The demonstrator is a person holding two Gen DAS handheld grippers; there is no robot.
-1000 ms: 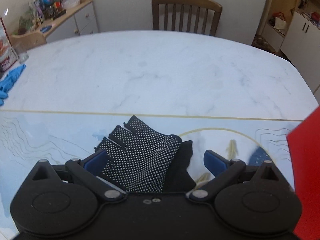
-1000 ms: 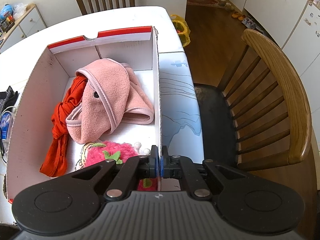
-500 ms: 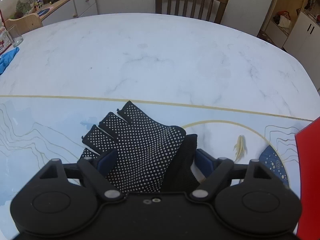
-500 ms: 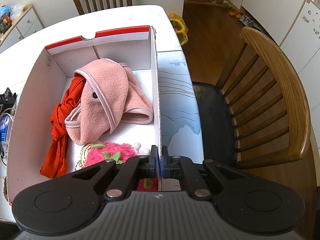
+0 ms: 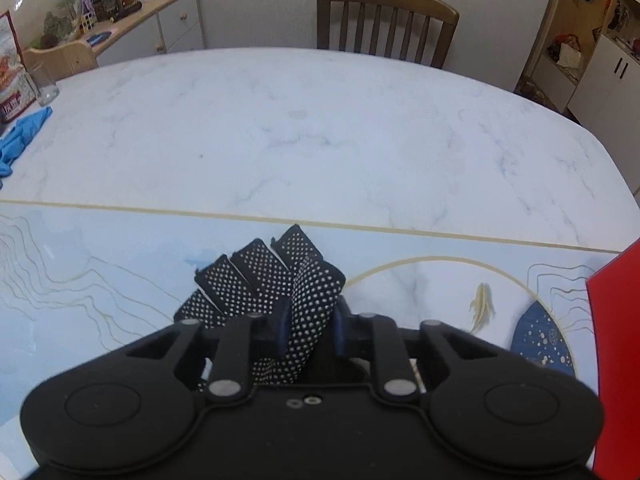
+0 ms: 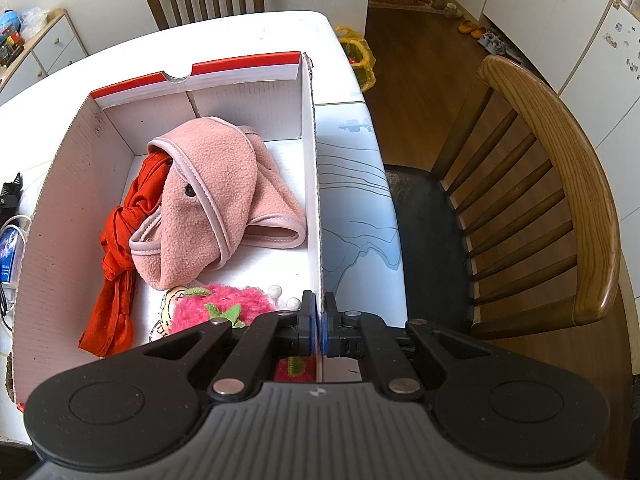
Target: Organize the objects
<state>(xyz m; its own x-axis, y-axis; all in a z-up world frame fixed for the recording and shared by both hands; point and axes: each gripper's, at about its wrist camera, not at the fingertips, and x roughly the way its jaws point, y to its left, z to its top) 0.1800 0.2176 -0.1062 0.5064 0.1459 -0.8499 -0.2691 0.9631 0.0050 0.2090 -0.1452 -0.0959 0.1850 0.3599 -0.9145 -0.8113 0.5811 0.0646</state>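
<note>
On the marble-patterned tabletop [image 5: 280, 132], near its front edge, lies a black glove with white dots [image 5: 280, 280], its short finger ends fanned out and pointing away from the camera. The left gripper [image 5: 310, 330] reaches down over the glove's wrist end, and its jaws are closing with a bunched fold of the dotted fabric squeezed between the blue pads. To the right of the glove the tabletop print shows a gold ring and a small pale fish, and a red edge of the box [image 5: 616, 320] cuts into the frame. A blue cloth [image 5: 20, 140] lies at the far left, well apart from the glove, and a wooden chair [image 5: 386, 20] stands behind the tabletop.

In the right wrist view, the right gripper [image 6: 320, 326] has its jaws clamped together on the upright right wall of the open cardboard box [image 6: 312, 184]. Inside the box lie a pink fleece garment [image 6: 212, 196], a red cloth [image 6: 124, 240] tucked partly under it, and a fuzzy pink strawberry toy [image 6: 216, 308] at the near end. Another wooden chair [image 6: 540, 208] stands beside the tabletop on the right.
</note>
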